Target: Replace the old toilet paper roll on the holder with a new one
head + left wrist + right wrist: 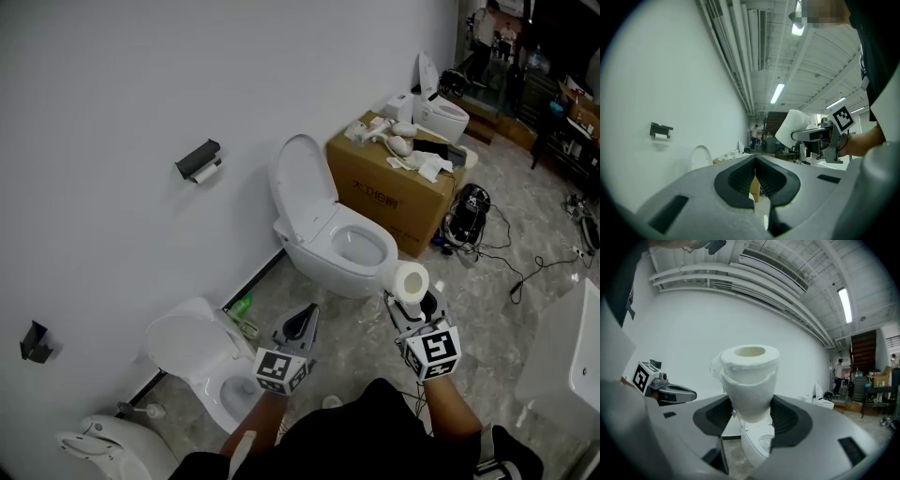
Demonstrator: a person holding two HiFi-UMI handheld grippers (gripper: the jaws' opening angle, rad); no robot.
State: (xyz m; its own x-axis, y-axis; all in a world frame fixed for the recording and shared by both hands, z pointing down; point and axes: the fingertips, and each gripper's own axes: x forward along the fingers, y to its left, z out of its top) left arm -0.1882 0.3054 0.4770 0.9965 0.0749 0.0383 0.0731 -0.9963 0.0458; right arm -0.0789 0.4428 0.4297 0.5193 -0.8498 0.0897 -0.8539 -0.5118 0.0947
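From the head view, your left gripper (pixel 307 317) has its two jaws pressed together with nothing in them. Your right gripper (pixel 413 302) is just beside it, holding the new roll (pixel 410 279) standing up. The holder (pixel 199 161) is on the white wall (pixel 112 112), far ahead of your left gripper and off to its left. Something white hangs under the holder, maybe the old roll (pixel 209 173), but it is too small to be sure. A toilet (pixel 342 246) sits on the floor just past both grippers, with a brown box (pixel 389 197) behind it. In the left gripper view, the left gripper (pixel 755 161) shows its dark pads touching, and the holder (pixel 661 130) is small, high on the wall to its left. The new roll (pixel 792 127) is off to its right. In the right gripper view, the right gripper (pixel 751 411) squeezes the new roll (pixel 750 373) at its lower part, so its jaws stand wide. The left gripper (pixel 670 392) is on its left.
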